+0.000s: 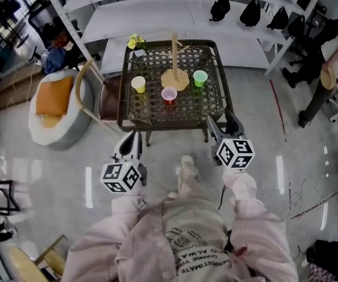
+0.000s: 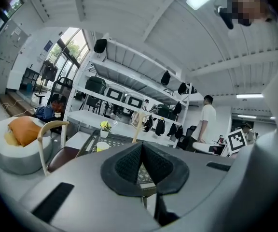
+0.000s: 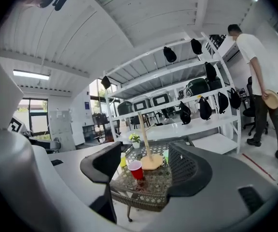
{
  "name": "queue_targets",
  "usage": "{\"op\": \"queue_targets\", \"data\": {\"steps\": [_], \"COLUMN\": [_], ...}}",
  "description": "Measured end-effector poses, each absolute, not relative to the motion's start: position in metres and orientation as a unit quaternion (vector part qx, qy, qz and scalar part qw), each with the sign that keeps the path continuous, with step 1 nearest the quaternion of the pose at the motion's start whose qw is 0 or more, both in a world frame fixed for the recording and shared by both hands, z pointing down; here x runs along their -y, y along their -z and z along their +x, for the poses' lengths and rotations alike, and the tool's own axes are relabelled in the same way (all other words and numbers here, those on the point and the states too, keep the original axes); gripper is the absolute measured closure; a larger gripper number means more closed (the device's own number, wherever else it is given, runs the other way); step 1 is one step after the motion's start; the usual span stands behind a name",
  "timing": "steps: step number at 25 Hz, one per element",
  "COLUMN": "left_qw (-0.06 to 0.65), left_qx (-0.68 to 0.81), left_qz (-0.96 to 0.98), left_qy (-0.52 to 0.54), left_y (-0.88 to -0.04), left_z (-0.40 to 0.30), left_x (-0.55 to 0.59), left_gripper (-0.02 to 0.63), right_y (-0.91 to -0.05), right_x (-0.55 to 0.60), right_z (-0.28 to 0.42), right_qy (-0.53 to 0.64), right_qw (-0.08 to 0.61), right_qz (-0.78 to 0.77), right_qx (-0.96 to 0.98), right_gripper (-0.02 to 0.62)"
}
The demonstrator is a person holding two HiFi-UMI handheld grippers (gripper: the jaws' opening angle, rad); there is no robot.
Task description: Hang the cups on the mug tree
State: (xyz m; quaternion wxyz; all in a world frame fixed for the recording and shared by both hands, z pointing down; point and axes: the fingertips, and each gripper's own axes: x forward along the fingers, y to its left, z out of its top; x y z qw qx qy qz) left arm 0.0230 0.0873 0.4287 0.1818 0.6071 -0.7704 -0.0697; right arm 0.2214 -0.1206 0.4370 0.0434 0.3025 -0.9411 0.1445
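Cups: three stand upright on the table (image 1: 124,107), none on the tree. The yellow cup (image 1: 138,84) is at the left, the red cup (image 1: 169,95) in the middle nearest the front edge, and the green cup (image 1: 200,77) at the right.
Round seat (image 1: 40,131): white, on the floor well left of the table, with an orange cushion (image 1: 54,96) in it.
Chair (image 1: 101,96): curved wooden arms and a brown seat, against the table's left side.
Left gripper (image 2: 142,149): held low over the floor, before the table's left front corner. Its jaws are closed on each other with nothing between them.
Flower pot (image 1: 136,43): small, with yellow blooms, at the table's far left corner.
Mug tree (image 1: 174,57): a wooden pole on a round base at the middle of the table, bare of cups. The red cup is just in front of the base, the green cup just beside it, and the yellow cup a little apart.
Right gripper (image 3: 144,158): held low before the table's right front corner. Its jaws are spread and empty; the red cup and the tree show far off through the gap.
Shelves (image 1: 157,16): white, behind the table, with black bags (image 1: 251,12) on them.
Person (image 1: 327,63): stands at the far right, beside the shelves.
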Motion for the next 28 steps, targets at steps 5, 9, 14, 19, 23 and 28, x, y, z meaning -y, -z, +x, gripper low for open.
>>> {"op": "queue_targets", "data": {"steps": [5,9,14,19,23,28], "left_qw": [0.188,0.199,0.215,0.235,0.251,0.263], "left_qx": [0.777,0.777,0.778,0.769,0.759,0.760], "left_qz": [0.596,0.592,0.586,0.589,0.596,0.591], "left_qy": [0.076,0.077,0.073,0.078,0.076,0.067], "left_y": [-0.431,-0.435,-0.449,-0.467,-0.477,-0.488], "left_z": [-0.004,-0.013,-0.018,-0.010,-0.001,-0.006], "left_x": [-0.039,-0.004,0.031,0.062,0.089,0.110], "left_gripper": [0.607,0.607,0.607,0.607,0.607,0.607], "right_y": [-0.447,-0.457,-0.482,-0.514,-0.531,-0.546], "right_x": [0.171,0.204,0.237,0.260,0.274,0.289], "right_z": [0.192,0.172,0.154,0.145,0.136,0.119], "right_qy": [-0.149,-0.152,-0.158,-0.156,-0.163,-0.158], "right_qw": [0.057,0.073,0.098,0.134,0.149,0.169], "right_qz": [0.289,0.276,0.264,0.249,0.239,0.222], "right_qx": [0.944,0.946,0.946,0.947,0.946,0.947], "right_gripper": [0.321,0.321,0.321,0.321,0.321,0.321]}}
